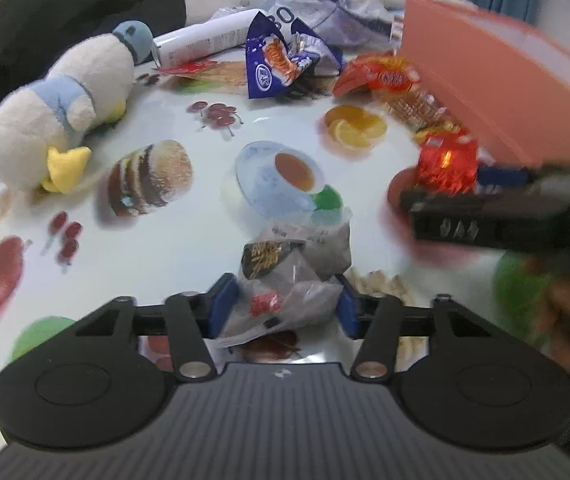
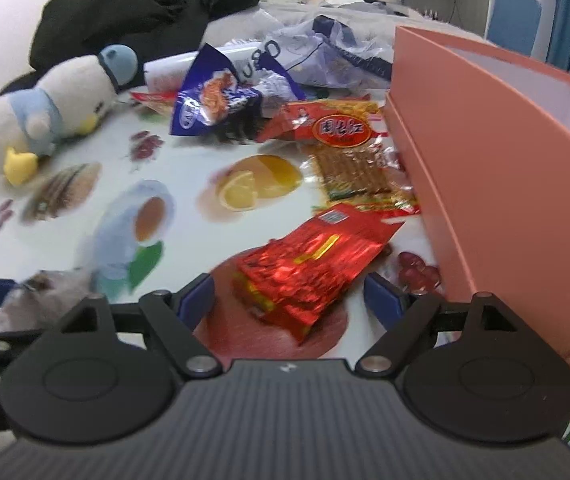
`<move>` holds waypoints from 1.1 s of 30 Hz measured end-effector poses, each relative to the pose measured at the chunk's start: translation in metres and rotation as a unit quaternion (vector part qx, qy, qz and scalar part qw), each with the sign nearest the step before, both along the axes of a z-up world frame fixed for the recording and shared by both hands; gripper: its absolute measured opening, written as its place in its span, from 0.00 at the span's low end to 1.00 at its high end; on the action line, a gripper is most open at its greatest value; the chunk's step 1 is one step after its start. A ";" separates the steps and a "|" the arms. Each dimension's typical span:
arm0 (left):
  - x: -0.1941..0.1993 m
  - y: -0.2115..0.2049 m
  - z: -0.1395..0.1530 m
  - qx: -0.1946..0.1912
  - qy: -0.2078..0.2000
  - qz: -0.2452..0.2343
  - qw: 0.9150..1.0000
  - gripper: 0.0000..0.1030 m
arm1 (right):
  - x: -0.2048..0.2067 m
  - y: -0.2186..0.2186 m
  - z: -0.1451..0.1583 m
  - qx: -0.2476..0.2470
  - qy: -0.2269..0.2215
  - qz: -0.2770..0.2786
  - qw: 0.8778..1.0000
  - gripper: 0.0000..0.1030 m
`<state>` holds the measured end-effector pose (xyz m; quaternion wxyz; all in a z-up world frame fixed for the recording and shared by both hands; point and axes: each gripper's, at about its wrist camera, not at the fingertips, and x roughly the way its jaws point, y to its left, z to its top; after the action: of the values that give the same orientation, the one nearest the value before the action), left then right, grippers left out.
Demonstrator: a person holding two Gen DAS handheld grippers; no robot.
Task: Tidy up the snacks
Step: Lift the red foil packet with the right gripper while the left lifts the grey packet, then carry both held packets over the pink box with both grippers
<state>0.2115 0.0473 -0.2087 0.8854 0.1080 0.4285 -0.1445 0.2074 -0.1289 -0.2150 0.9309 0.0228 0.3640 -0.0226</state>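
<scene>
My left gripper (image 1: 285, 304) has its blue pads against both sides of a grey, partly clear snack packet (image 1: 297, 264) that lies on the printed tablecloth (image 1: 173, 252). My right gripper (image 2: 289, 300) stands open around a red foil packet (image 2: 317, 264), with a gap on each side of it. That packet lies beside the tall salmon-pink box (image 2: 505, 168). In the left wrist view the right gripper's dark body (image 1: 485, 216) shows at the right, with the red foil packet (image 1: 447, 168) and the pink box (image 1: 497, 80) behind it.
A red-and-orange strip-snack packet (image 2: 341, 136) and a blue packet (image 2: 213, 104) lie farther back. A plush penguin (image 1: 65, 100) rests at the left. A white tube (image 1: 205, 40), a crumpled plastic bag (image 1: 325, 12) and black clothing (image 2: 145, 12) sit at the far edge.
</scene>
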 end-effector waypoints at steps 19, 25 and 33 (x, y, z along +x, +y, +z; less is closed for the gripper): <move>-0.027 -0.006 0.021 -0.080 -0.002 0.143 0.986 0.50 | -0.019 -0.019 0.027 0.000 -0.018 0.079 0.997 0.59; -0.042 -0.011 0.037 -0.113 -0.001 0.177 0.978 0.50 | -0.039 -0.023 0.048 0.018 -0.034 0.108 0.993 0.59; -0.063 -0.019 0.061 -0.139 -0.005 0.187 0.972 0.50 | -0.065 -0.033 0.075 0.041 -0.051 0.133 0.989 0.58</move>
<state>0.1487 0.0285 -0.1475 0.9050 -0.0974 0.4128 -0.0335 0.1421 -0.1624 -0.1396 0.9411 0.0135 0.3166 0.1178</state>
